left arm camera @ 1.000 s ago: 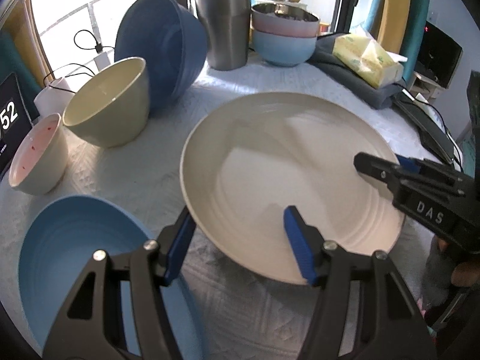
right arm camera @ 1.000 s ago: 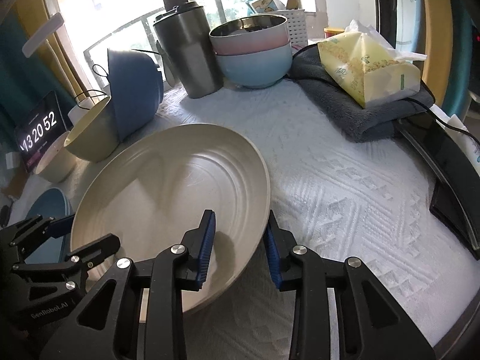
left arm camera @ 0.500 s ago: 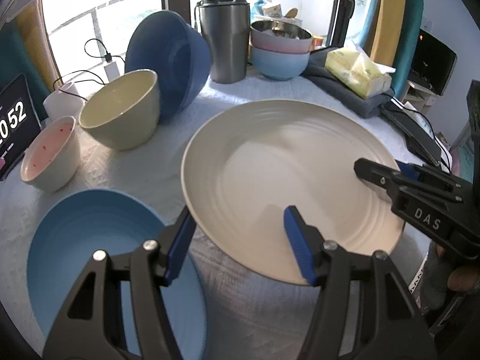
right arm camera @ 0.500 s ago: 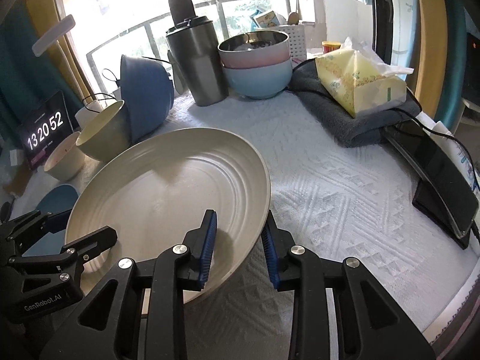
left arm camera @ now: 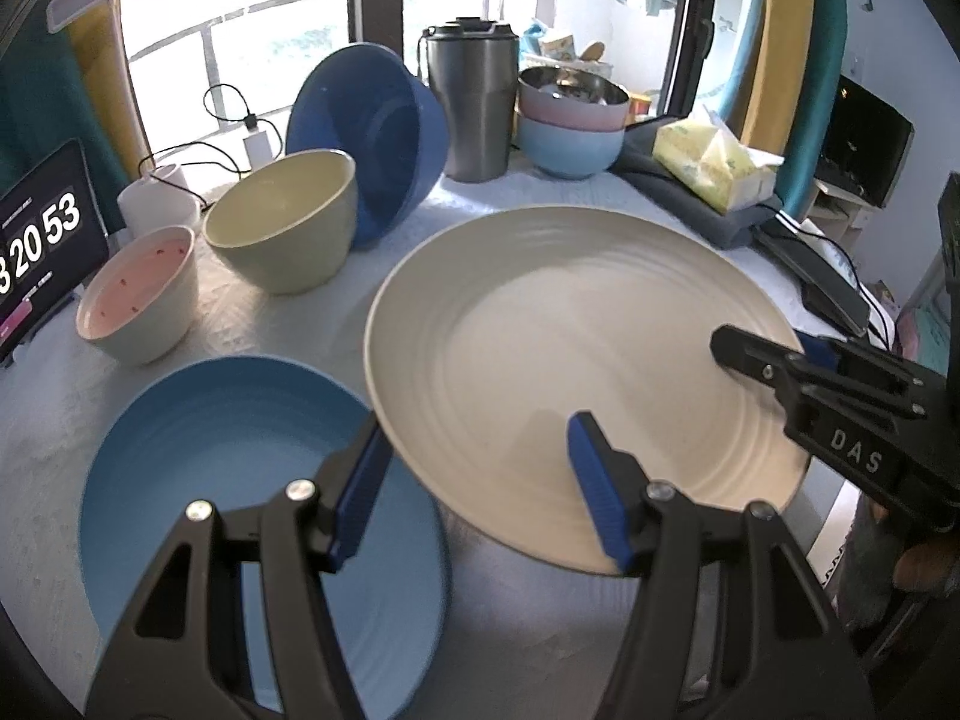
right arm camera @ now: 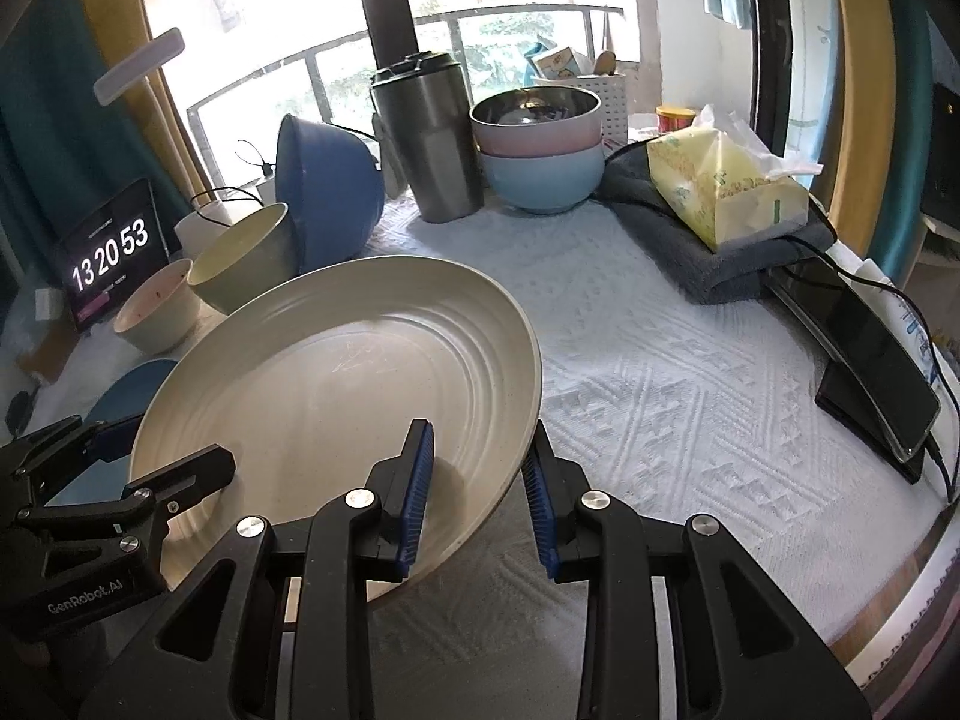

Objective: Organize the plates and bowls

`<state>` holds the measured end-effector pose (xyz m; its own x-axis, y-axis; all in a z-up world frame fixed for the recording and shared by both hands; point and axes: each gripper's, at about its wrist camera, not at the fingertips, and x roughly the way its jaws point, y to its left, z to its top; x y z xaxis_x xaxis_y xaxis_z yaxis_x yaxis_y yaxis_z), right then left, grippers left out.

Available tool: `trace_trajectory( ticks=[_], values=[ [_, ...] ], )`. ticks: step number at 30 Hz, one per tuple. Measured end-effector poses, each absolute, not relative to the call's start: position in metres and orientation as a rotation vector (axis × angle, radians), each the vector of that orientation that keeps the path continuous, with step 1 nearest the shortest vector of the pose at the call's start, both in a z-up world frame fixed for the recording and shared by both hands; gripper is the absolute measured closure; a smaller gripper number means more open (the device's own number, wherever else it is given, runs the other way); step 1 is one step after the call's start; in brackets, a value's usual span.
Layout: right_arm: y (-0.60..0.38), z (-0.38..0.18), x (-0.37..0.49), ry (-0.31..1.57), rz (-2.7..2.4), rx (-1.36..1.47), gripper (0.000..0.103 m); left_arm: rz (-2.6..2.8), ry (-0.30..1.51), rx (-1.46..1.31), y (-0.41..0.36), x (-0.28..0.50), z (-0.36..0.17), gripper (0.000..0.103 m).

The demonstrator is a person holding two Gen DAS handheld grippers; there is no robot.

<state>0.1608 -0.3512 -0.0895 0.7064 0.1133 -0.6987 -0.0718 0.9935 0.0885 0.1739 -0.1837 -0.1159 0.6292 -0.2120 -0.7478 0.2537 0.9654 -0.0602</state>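
Cream plate [left arm camera: 558, 354] hangs tilted above the white worktop [right arm camera: 690, 372], its rim pinched by the right claw [right arm camera: 477, 495] and the left claw [left arm camera: 474, 480]; beside it lies a blue plate [left arm camera: 240, 468].

the table [right arm camera: 690, 396] wears a white textured cloth. directly on it: a blue plate [left arm camera: 240, 480], a pink-lined bowl [left arm camera: 141, 300], a cream bowl [left arm camera: 288, 219], a tipped dark blue bowl [left arm camera: 384, 138], a steel tumbler [right arm camera: 429, 138], stacked bowls [right arm camera: 540, 144] and a grey towel [right arm camera: 714, 252].
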Motion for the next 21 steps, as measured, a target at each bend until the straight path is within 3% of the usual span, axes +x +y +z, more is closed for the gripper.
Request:
trace_trajectory(
  ticks=[21],
  values=[
    [-0.313,-0.077,0.146,0.760,0.129,0.005,0.071,-0.236,0.816,-0.001,-0.145,0.155,-0.108,0.041]
  ],
)
